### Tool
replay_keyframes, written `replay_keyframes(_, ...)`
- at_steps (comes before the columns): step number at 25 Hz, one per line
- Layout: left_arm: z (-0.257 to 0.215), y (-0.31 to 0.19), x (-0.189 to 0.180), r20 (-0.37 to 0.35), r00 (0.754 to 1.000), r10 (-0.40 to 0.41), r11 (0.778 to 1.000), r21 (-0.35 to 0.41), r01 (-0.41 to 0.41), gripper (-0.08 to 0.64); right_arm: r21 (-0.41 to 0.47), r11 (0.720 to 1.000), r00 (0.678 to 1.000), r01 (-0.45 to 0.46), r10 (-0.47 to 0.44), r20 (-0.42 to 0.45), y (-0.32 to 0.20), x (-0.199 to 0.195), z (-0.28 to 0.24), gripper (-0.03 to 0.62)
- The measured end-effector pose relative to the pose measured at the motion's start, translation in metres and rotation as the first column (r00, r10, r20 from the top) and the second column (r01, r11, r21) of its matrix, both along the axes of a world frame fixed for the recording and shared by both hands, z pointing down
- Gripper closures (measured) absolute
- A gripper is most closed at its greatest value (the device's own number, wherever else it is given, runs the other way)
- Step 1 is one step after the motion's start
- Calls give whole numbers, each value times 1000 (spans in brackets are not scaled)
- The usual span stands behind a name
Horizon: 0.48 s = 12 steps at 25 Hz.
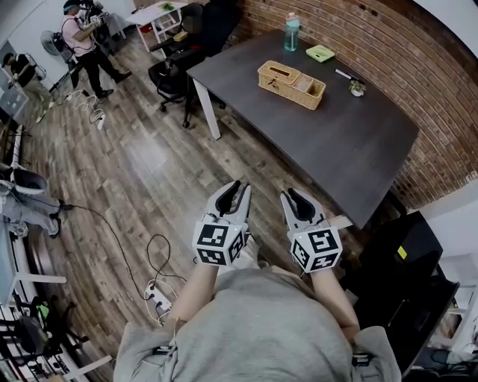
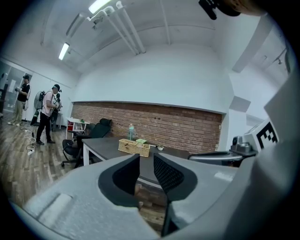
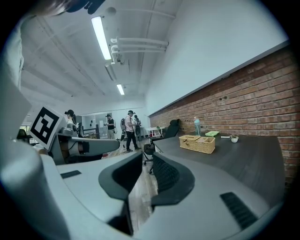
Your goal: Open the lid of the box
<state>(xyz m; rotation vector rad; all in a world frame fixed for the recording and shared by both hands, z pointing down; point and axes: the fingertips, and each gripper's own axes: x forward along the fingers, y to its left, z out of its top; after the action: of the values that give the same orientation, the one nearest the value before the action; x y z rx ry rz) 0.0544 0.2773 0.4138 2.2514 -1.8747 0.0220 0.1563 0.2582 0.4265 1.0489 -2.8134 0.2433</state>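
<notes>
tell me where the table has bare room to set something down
The whole near half of the table, from the basket to the near edge, is bare. So is the corner left of the basket. It is crowded only along the brick wall: bottle, green dish, small pot.

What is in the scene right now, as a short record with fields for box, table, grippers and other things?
box: wicker box, on the table, untouched
table: dark table, by the brick wall
left: left gripper, jaws apart, nothing between
right: right gripper, jaws apart, nothing between
position: both grippers short of the table, over wood floor
other: bottle and green dish beyond the box
</notes>
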Motion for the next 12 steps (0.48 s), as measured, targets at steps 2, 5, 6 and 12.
replay_keyframes(2,1,-6,-1,0,1000,3,1000,-2,-3,463,-4,1000,1000,-5,5,-2,-6,0,1,507)
replay_keyframes(5,4,-15,-2,1,1000,12,1000,-8,-12,446,-13,1000,1000,-12,12,-4,-16,0,4,484)
replay_keyframes(6,5,-19,-2,1,1000,14,1000,-8,-14,441,-15,1000,1000,-14,14,-4,-20,-1,5,478)
replay_keyframes(12,7,-52,-14,1,1000,13,1000,-3,-13,403,-27,999,1000,-28,28,4,-55,-9,11,440)
